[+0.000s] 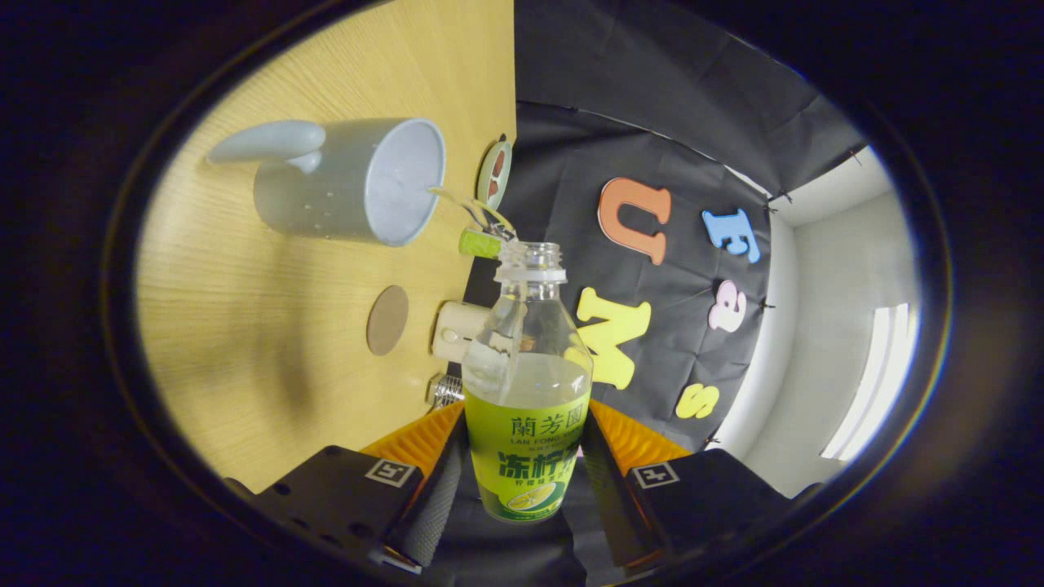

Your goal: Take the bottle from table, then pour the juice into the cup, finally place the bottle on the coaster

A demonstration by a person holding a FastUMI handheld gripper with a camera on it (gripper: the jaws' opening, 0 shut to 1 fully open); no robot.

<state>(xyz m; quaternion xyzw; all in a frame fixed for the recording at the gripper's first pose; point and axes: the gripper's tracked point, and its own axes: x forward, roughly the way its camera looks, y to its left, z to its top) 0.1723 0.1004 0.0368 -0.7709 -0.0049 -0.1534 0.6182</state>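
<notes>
I hold the gripper (522,473) closed on the bottle (528,383), both fingers pressing its labelled body. The camera is rolled, so the bottle is tipped, open neck near the cup (351,181) rim. I judge pouring is under way: tilt gradually, keep the mouth over the rim. The coaster (387,319) lies on the table (245,367) beside the cup.

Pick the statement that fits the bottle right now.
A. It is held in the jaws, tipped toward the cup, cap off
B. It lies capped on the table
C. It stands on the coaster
A: both fingers press the bottle, its open neck aimed at the cup; the coaster is bare.
</notes>
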